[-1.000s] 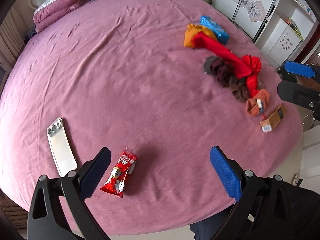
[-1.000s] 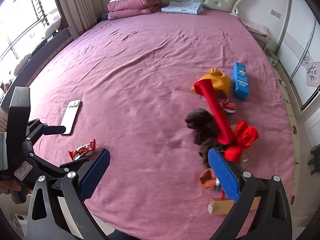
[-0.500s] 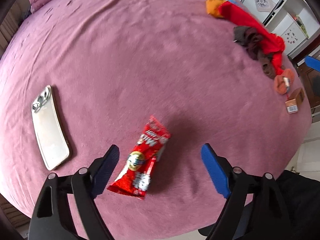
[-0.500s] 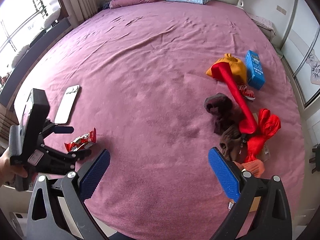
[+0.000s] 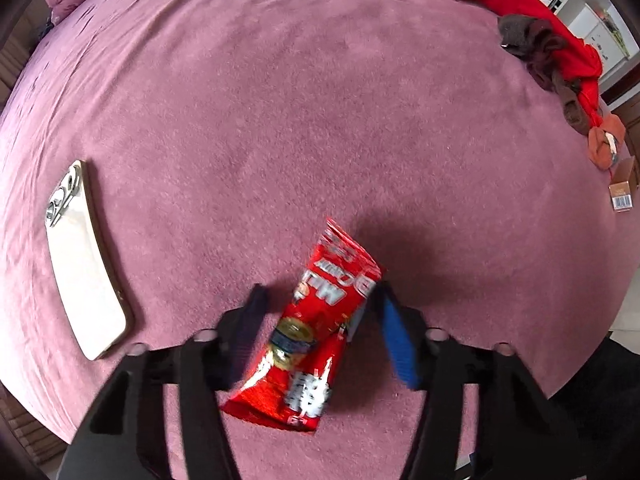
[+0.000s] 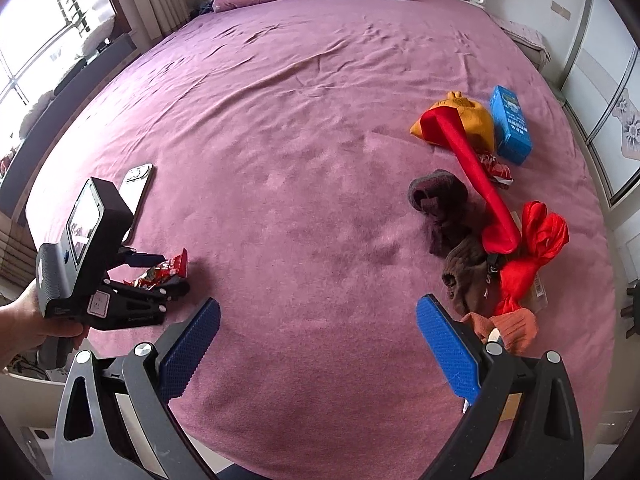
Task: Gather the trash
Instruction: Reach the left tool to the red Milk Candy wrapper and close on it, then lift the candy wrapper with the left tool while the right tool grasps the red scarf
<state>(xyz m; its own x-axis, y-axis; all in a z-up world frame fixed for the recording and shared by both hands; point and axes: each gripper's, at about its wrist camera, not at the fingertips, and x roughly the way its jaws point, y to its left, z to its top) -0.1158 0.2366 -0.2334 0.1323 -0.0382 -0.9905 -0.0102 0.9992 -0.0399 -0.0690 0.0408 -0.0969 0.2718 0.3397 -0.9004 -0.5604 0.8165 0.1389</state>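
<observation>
Task status, as I judge it: collection is at its first item, and nothing visible has been removed from the bed (image 6: 304, 92) yet. My left tongs (image 5: 320, 328) straddle the red wrapper (image 5: 316, 332), which lies flat on the bedspread at the near left edge of the bed; the two fingers stand apart on either side of it, the right pad close against the wrapper's edge, the left pad with a gap, so the tongs are partly open and not yet clamped. Whether the right pad touches the foil I cannot tell, since the frame is blurred there. A phone (image 5: 84, 264) lies left of the wrapper, apart from it; I treat it as not trash. My right tongs (image 6: 320, 340) hang wide open over the near middle of the bed, holding and touching nothing. Remaining work appears to be on the right side: a small crumpled wrapper (image 6: 496, 168) beside the red cloth (image 6: 472, 168), a blue box (image 6: 512, 124) at the far right, and a small carton (image 5: 622, 196) at the near right edge, mixed among socks (image 6: 444, 208) and other clothing.
</observation>
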